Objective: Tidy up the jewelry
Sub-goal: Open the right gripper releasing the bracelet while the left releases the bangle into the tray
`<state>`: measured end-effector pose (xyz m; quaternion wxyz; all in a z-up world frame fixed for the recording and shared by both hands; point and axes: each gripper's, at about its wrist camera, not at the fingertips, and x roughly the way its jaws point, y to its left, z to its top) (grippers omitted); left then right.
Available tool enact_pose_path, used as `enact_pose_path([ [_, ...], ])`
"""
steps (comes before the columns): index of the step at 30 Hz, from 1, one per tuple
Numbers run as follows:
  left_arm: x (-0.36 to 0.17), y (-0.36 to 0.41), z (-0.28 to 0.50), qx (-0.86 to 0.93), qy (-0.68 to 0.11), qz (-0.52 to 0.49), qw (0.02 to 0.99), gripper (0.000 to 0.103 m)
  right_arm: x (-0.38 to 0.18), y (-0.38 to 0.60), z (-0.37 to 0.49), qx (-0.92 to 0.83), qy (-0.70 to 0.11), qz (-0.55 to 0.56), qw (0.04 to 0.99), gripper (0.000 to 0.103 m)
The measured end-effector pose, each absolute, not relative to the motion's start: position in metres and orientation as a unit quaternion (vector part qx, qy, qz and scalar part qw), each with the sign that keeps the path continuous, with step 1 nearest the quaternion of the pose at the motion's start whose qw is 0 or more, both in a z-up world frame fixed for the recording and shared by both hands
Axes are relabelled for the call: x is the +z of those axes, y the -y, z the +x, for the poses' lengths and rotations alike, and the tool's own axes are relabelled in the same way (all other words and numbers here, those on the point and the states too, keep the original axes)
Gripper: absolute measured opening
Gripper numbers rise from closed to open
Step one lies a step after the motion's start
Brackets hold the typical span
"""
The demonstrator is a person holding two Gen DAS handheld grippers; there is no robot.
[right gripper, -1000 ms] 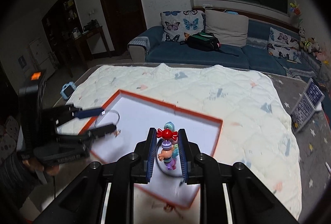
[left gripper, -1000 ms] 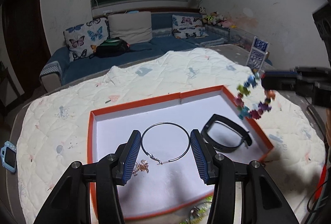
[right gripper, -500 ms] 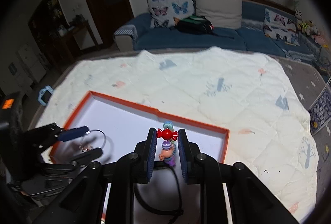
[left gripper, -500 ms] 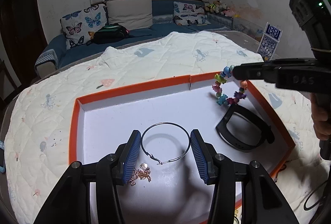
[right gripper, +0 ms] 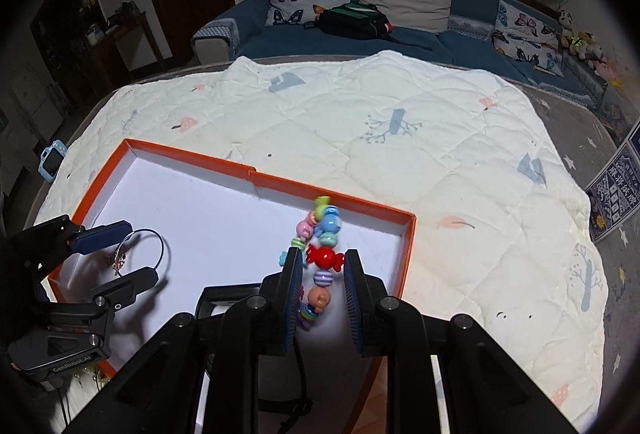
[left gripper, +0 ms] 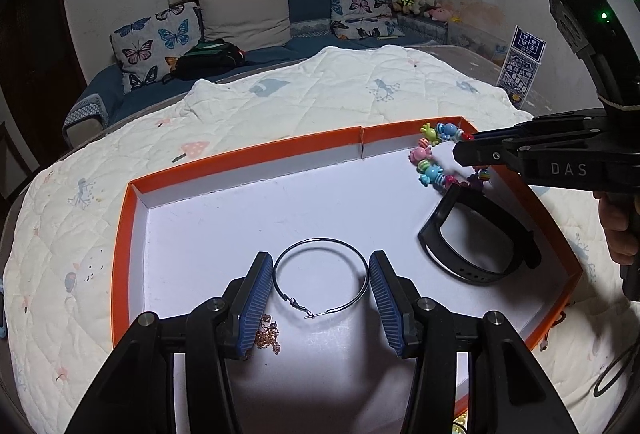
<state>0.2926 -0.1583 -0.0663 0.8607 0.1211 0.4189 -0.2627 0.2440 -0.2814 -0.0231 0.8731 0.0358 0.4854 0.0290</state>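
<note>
The bead bracelet point(right gripper: 318, 242) hangs between the fingers of my right claw point(right gripper: 322, 294) over the far right corner of the orange tray point(left gripper: 128, 218); the blue pads stand a little apart with the red candy bead spanning the gap, and I cannot tell whether they grip it; in the left wrist view the same bracelet point(left gripper: 434, 157) dangles at that claw's tip, with its lowest beads right at the black wristband point(left gripper: 476, 246), which lies on the tray's white floor, though I cannot tell if they touch; nearer to me, a thin hoop earring point(left gripper: 320, 276) lies flat between the fingers of my left claw point(left gripper: 320, 298), which is spread wide and holds nothing; a small gold chain point(left gripper: 269, 336) sits bunched just beside its left pad; the tray rests on a cream quilt point(right gripper: 400, 121) spread over the worktop; a blue sofa point(right gripper: 420, 29) with butterfly cushions stands beyond.
</note>
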Motion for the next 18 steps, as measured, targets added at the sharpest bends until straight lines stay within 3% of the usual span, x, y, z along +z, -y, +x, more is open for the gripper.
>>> enact_pose_path([
  [4,-0.066,0.16,0.293,-0.257,-0.42,0.124,0.862,0.061,-0.024,0.282,0.241,0.028,-0.486,0.034,0.873,0.036],
  [18,-0.012,0.129,0.253,-0.213,-0.393,0.117,0.887,0.065,0.011,0.276,0.186,0.046,-0.453,0.022,0.89,0.037],
])
